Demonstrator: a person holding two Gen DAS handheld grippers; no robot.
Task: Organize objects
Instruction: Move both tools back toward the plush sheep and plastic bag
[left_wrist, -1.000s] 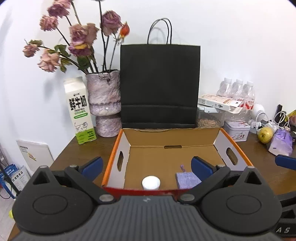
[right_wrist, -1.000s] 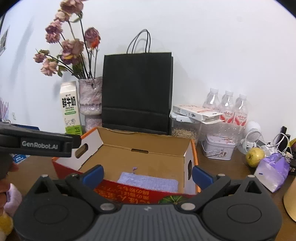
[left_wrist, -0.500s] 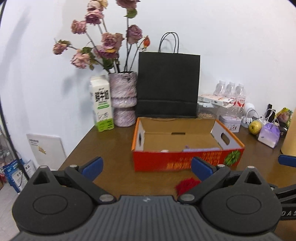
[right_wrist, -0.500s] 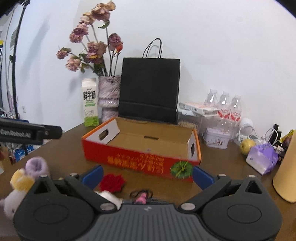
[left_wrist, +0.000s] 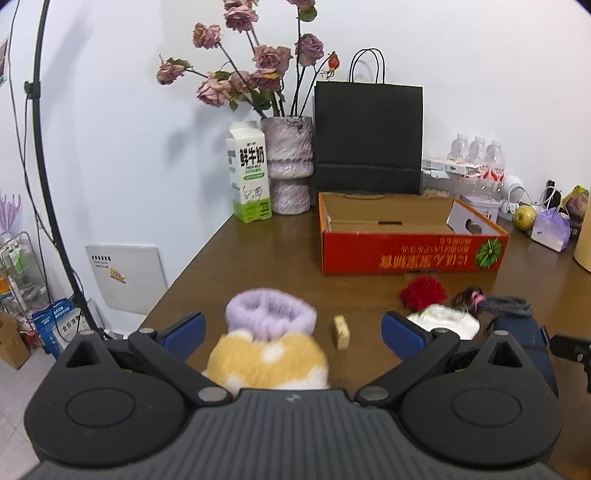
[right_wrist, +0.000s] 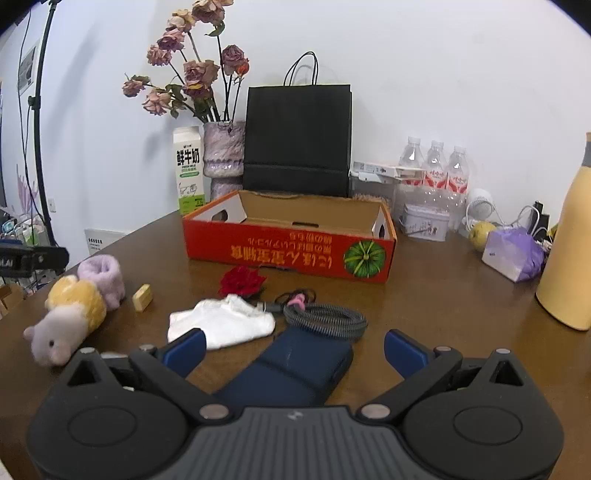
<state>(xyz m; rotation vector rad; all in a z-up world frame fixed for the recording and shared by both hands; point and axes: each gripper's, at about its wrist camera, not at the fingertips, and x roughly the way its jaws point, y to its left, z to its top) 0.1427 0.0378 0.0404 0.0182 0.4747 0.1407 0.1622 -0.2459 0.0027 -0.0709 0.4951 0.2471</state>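
Left gripper (left_wrist: 293, 328) hiding plush toy's (left_wrist: 267, 354) base

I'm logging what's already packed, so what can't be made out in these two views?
- Box floor: its front wall hides it in both views, so contents are unknown.
- Plush toy: blurred in the left view, its lower part behind the left tongs.
- Navy case: its near end runs under the right tongs.
- Yellow bottle: cut off by the right view's edge.
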